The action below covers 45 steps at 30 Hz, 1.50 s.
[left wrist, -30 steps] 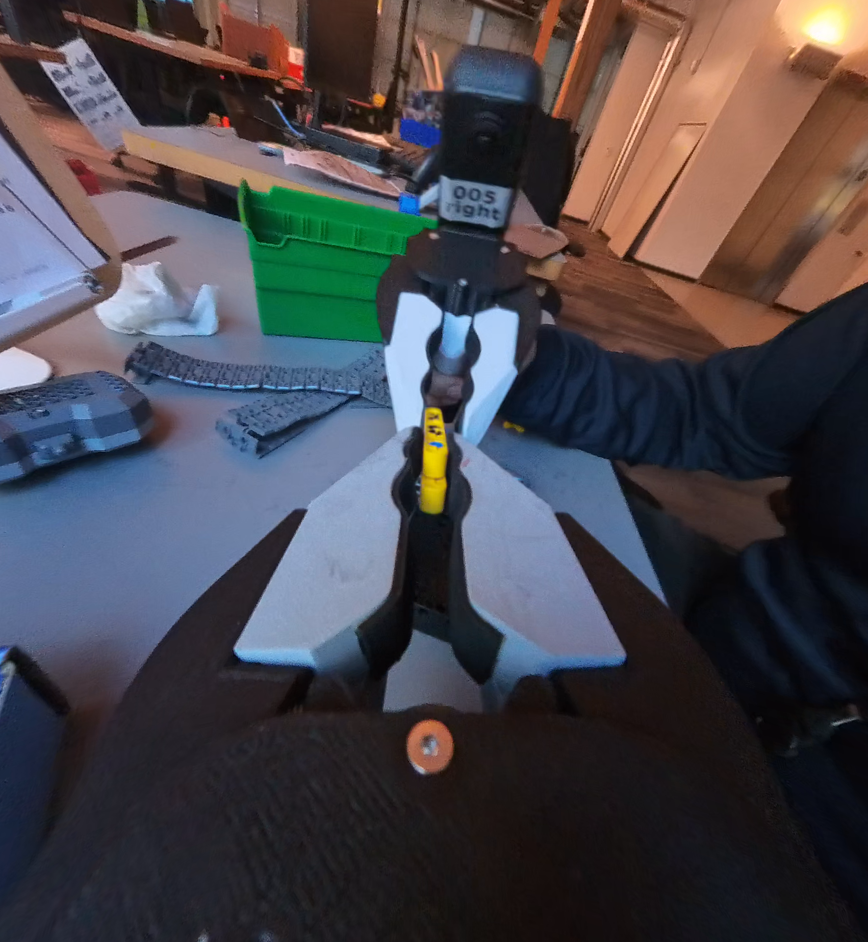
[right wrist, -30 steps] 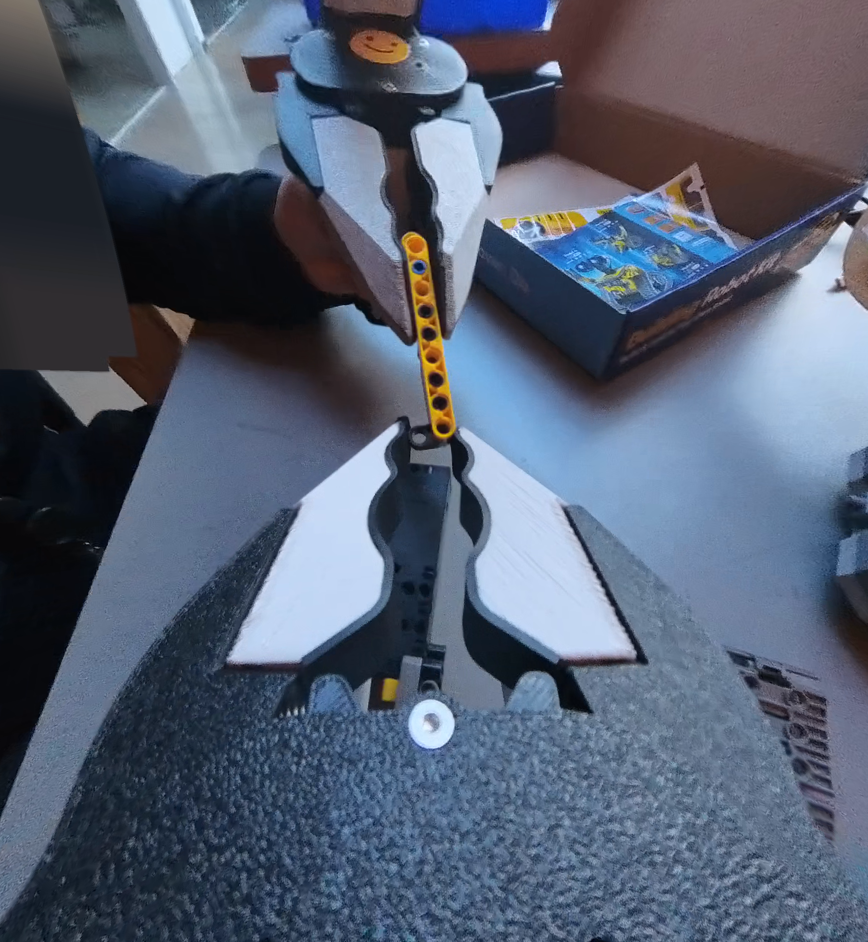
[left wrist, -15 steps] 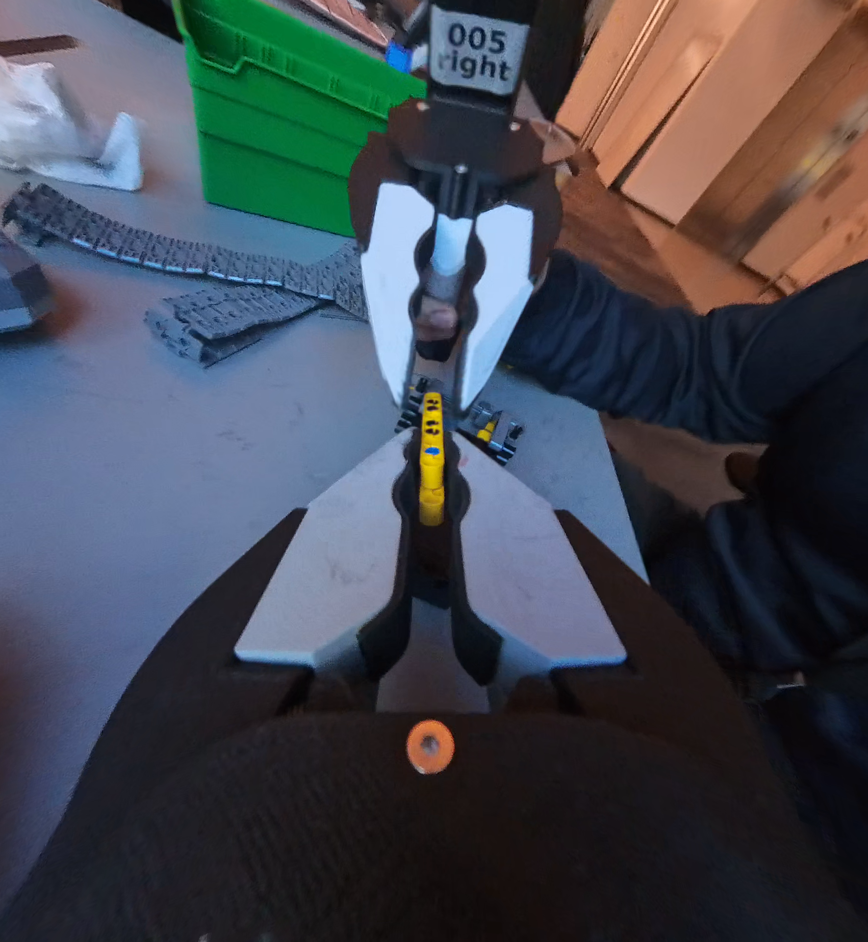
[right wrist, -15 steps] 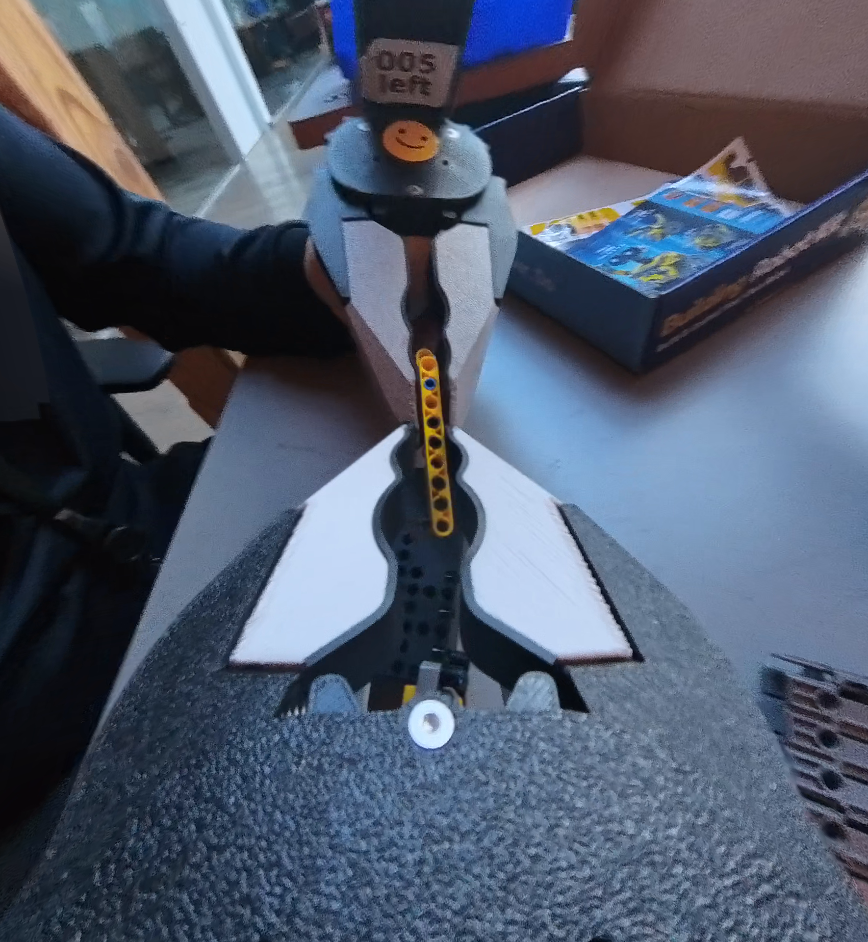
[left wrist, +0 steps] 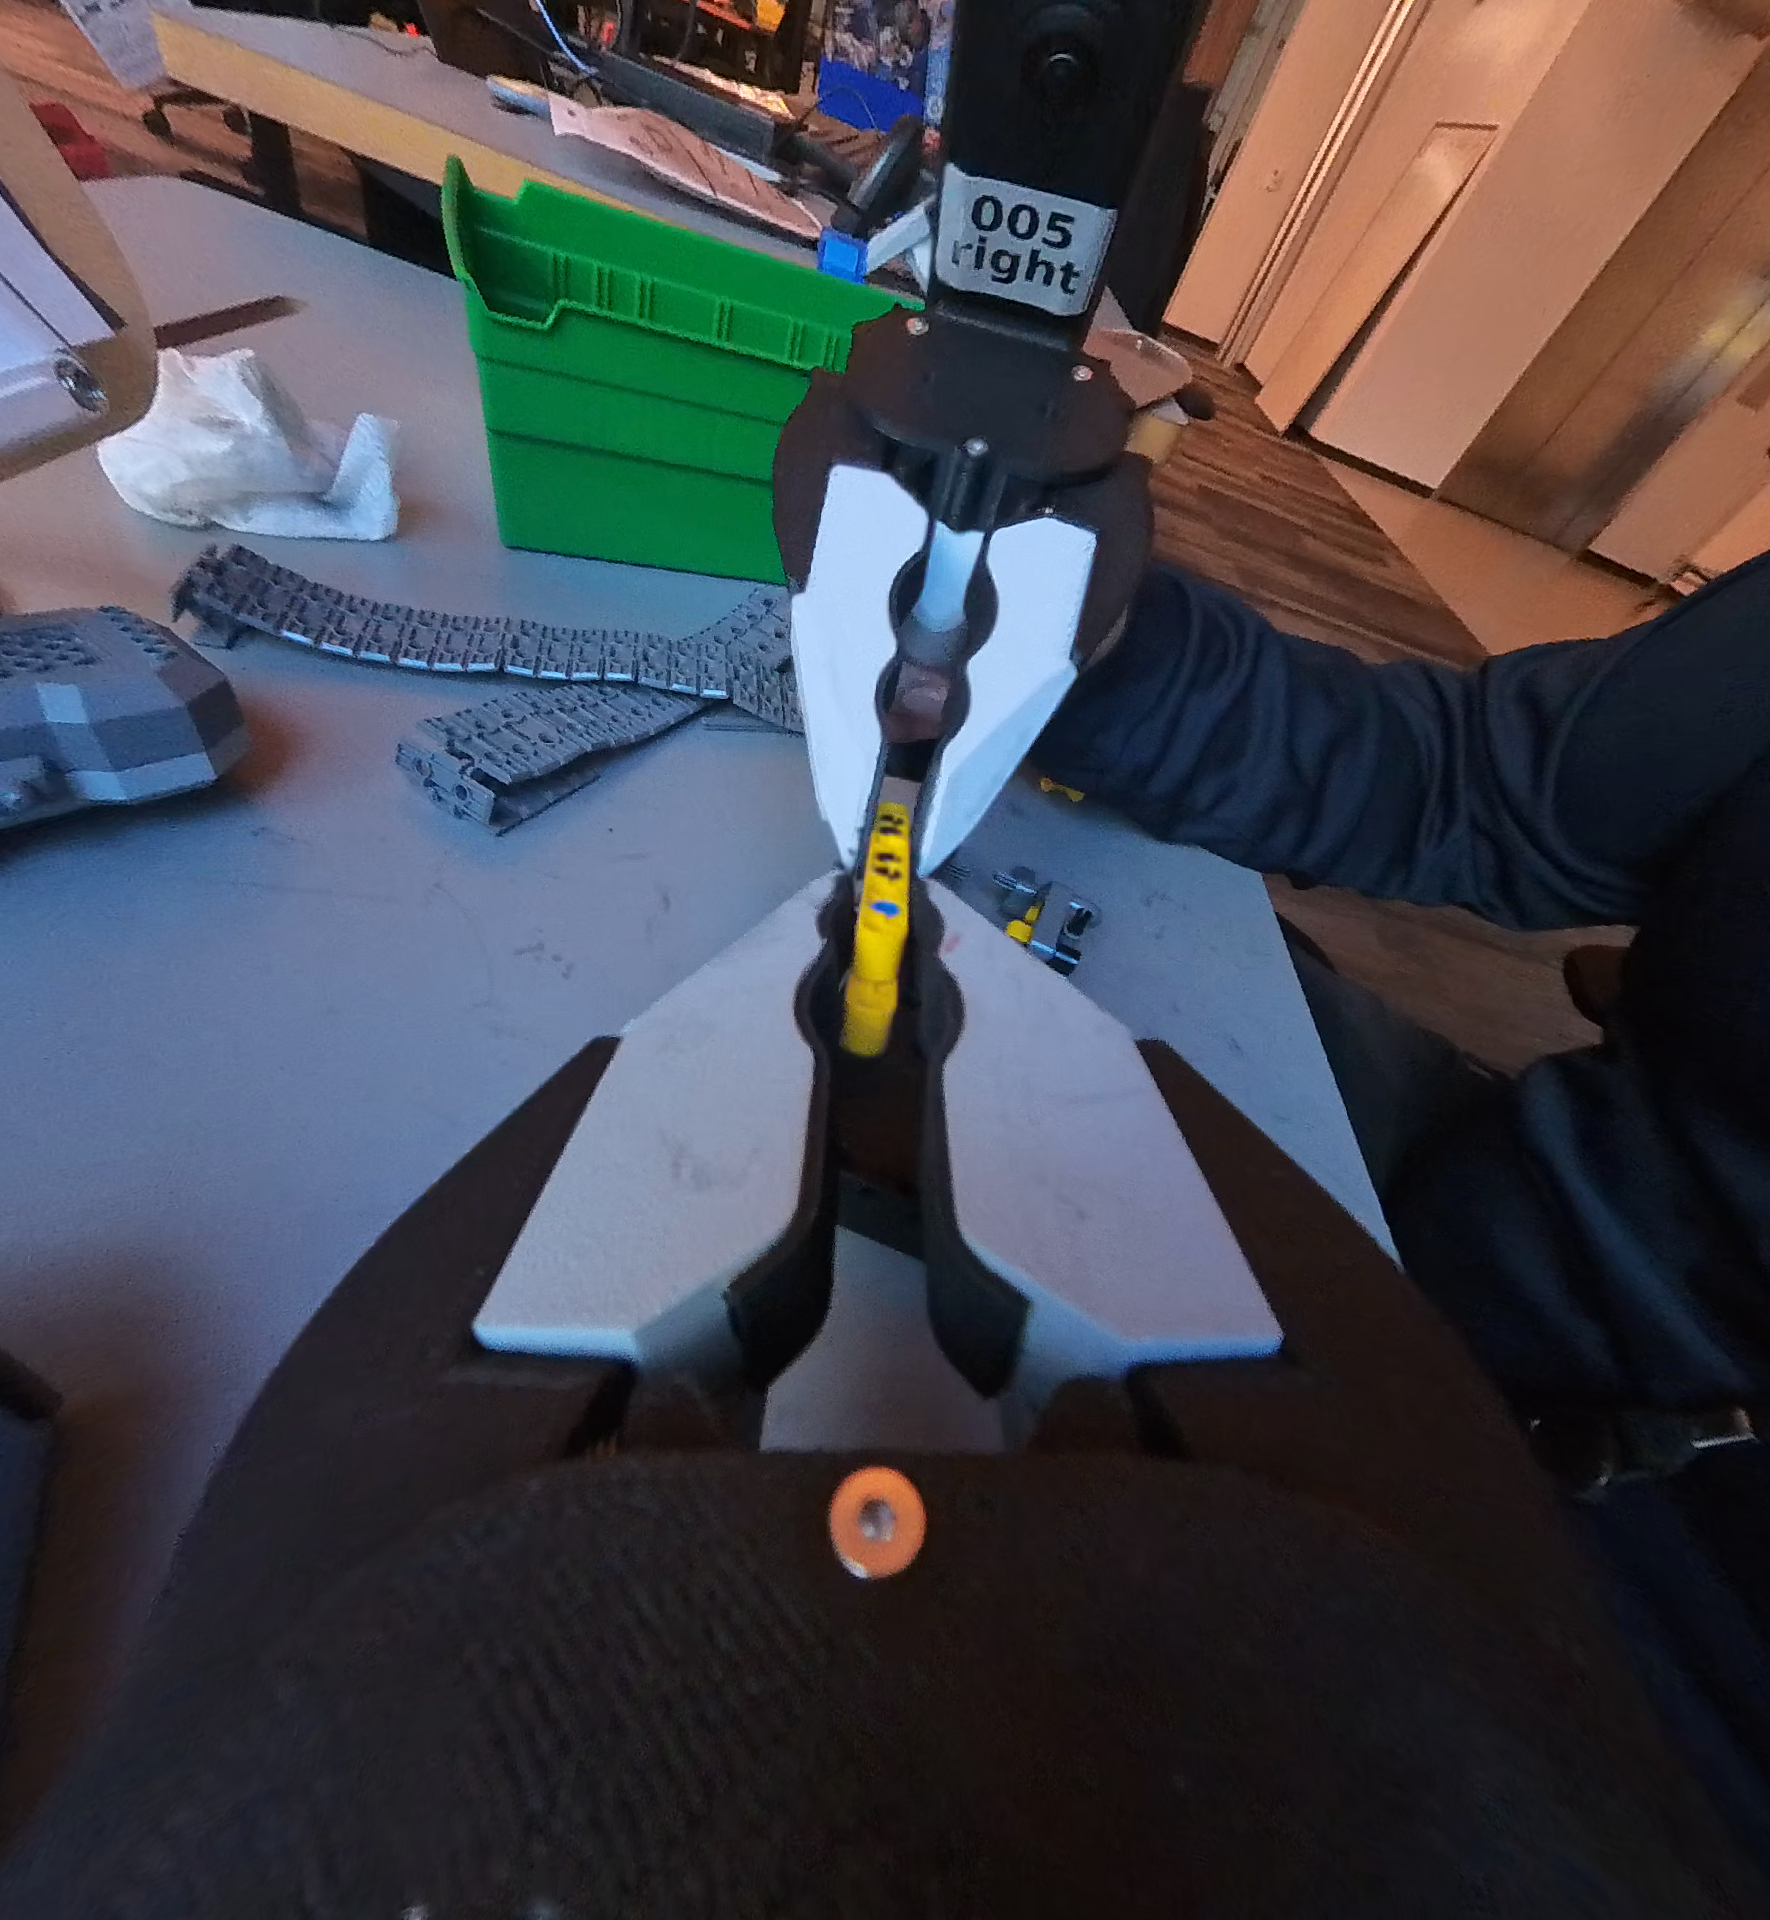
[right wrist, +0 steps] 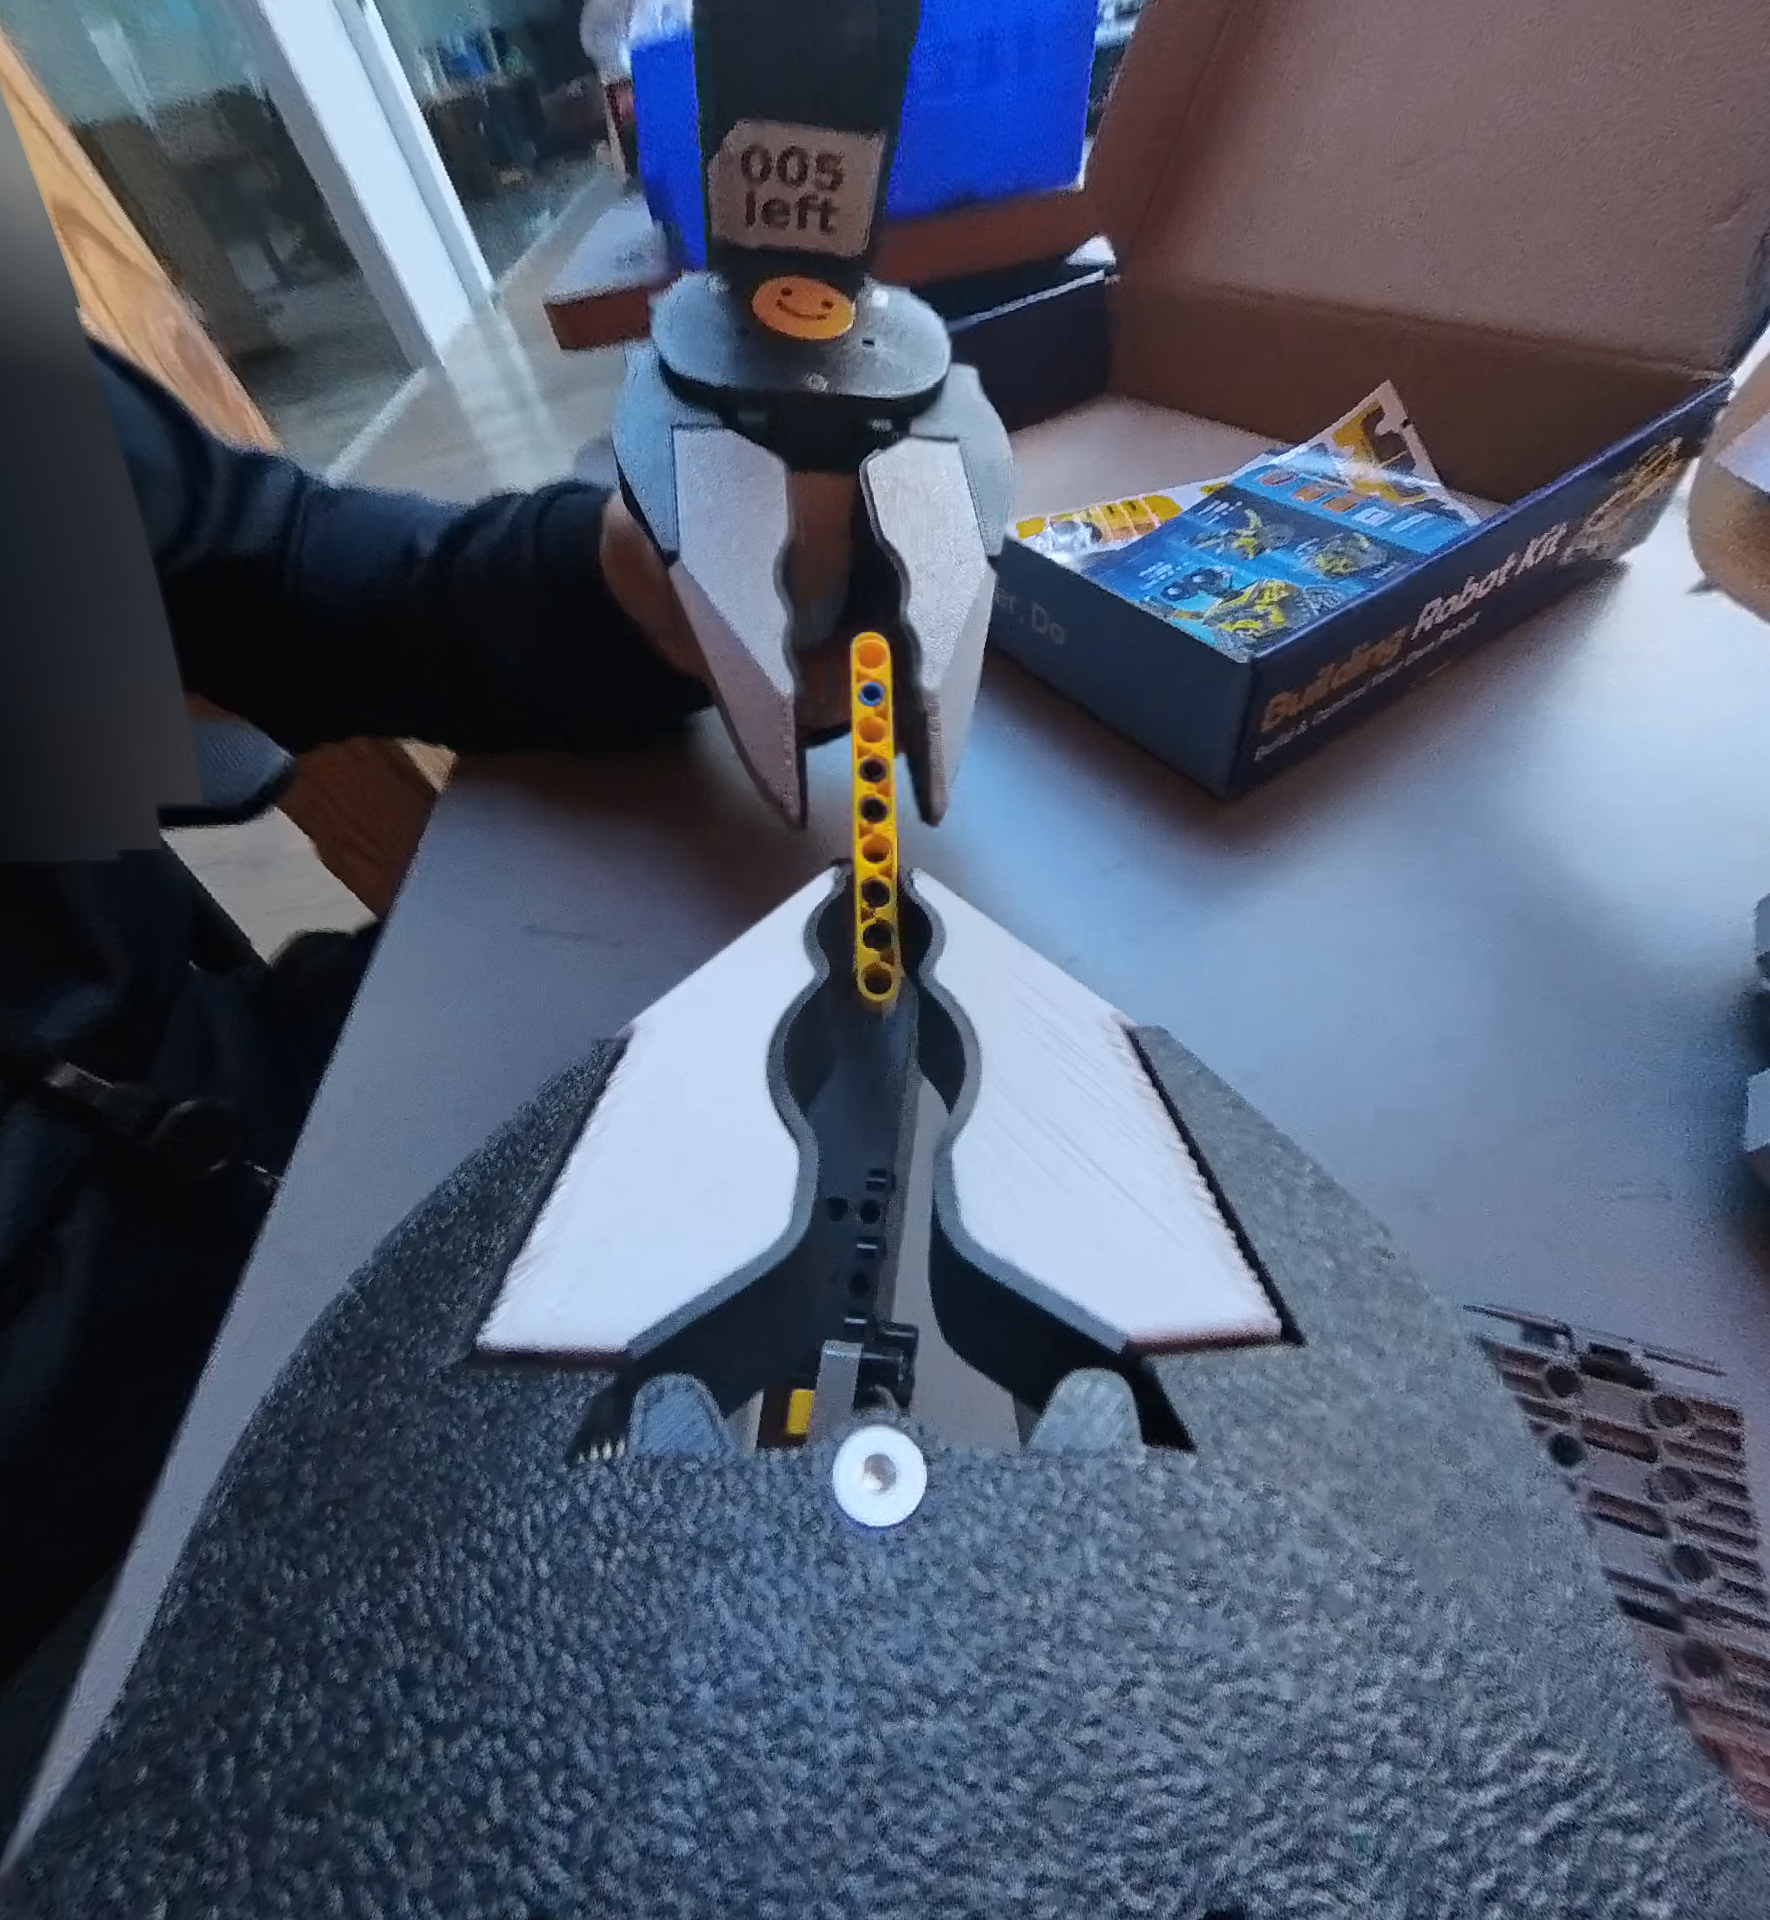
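Observation:
A yellow beam with holes [right wrist: 876, 821] hangs in the air over the grey table [right wrist: 1276, 987] between my two grippers, which face each other tip to tip. My right gripper [right wrist: 876, 883] is shut on its near end, with a black holed part [right wrist: 860, 1195] held deeper between the same fingers. My left gripper [right wrist: 857, 816] stands around the far end with its fingers apart, and gaps show on both sides of the beam. In the left wrist view the beam [left wrist: 873, 956] lies between my left gripper [left wrist: 876, 888] tips and runs into the right gripper [left wrist: 881, 857].
A green bin [left wrist: 642, 416], grey track strips [left wrist: 507, 644], a grey brick block [left wrist: 60, 707], a white crumpled cloth [left wrist: 247, 457] and small loose parts [left wrist: 1047, 914] lie on the table. An open cardboard box with a booklet [right wrist: 1380, 582] stands behind. A person's dark sleeves hold both grippers. Only a small space, under 4 cm, lies between the two pairs of fingers.
The beam went in between the right gripper's tips, against the black part. The left gripper's fingers then spread and let go of the beam.

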{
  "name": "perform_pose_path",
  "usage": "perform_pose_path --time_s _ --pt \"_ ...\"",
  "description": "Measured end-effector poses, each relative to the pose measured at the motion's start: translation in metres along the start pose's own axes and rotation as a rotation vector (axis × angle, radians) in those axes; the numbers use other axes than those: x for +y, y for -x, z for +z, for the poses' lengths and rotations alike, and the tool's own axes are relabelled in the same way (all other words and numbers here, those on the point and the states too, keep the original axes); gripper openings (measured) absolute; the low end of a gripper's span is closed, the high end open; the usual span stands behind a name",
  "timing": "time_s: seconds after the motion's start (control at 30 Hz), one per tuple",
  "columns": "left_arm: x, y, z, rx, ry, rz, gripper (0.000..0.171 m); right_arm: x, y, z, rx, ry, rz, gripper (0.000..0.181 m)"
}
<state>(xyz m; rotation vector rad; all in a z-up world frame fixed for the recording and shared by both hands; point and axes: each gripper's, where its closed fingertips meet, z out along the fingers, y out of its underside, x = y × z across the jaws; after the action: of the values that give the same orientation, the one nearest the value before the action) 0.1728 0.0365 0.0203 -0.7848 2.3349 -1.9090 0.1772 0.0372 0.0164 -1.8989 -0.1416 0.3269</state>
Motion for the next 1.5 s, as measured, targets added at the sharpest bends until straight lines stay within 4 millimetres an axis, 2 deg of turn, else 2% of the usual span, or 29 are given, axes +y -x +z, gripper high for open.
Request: perform_pose_path --time_s 0.1,0.17,0.27,0.3,0.37,0.4,0.5,0.57,0.67,0.8,1.07,1.17,1.37,1.5 --pt "0.003 0.007 -0.007 -0.036 0.037 0.044 0.025 -0.006 -0.001 -0.008 -0.06 -0.059 0.097 0.006" --pt "0.003 0.011 -0.01 -0.058 0.043 0.073 0.026 -0.003 -0.002 -0.008 -0.073 -0.05 0.119 0.005" --pt "-0.006 0.004 -0.011 -0.018 -0.014 0.069 0.027 0.003 -0.001 -0.003 -0.074 -0.017 0.115 0.006" --pt "-0.007 0.002 -0.01 -0.006 -0.02 0.06 0.026 0.004 0.0 -0.001 -0.08 -0.009 0.113 0.006" --pt "-0.002 0.003 -0.01 -0.019 0.004 0.076 0.006 0.006 0.0 0.001 -0.066 -0.004 0.095 0.007" --pt "-0.001 0.003 -0.01 -0.022 0.009 0.089 0.005 0.005 0.001 0.001 -0.066 -0.008 0.08 0.009" --pt "0.001 -0.001 -0.006 -0.023 0.028 0.112 0.005 0.001 0.008 0.006 -0.072 -0.019 0.033 0.017" --pt "0.002 -0.005 -0.002 -0.019 0.037 0.129 0.005 0.003 0.01 0.01 -0.058 0.003 -0.009 0.006" --pt "0.007 -0.005 0.002 -0.011 0.05 0.119 0.005 0.002 0.01 0.011 -0.045 -0.003 -0.045 0.005" --pt "0.003 -0.006 -0.003 0.059 0.018 0.026 0.006 -0.006 0.01 0.008 -0.083 -0.066 0.026 0.005" --pt "0.0 -0.007 -0.005 0.069 -0.005 0.024 0.006 -0.006 0.01 0.01 -0.093 -0.071 0.056 0.005" --pt "0.001 -0.005 -0.005 0.057 -0.003 0.02 0.005 -0.012 0.006 0.009 -0.092 -0.123 0.094 0.017" --pt "-0.003 -0.004 -0.002 0.029 -0.027 0.017 0.006 -0.016 0.007 0.008 -0.094 -0.149 0.086 0.006" --pt "-0.009 -0.004 -0.004 0.062 -0.079 -0.03 0.006 -0.025 0.004 0.006 -0.059 -0.192 0.076 0.005"
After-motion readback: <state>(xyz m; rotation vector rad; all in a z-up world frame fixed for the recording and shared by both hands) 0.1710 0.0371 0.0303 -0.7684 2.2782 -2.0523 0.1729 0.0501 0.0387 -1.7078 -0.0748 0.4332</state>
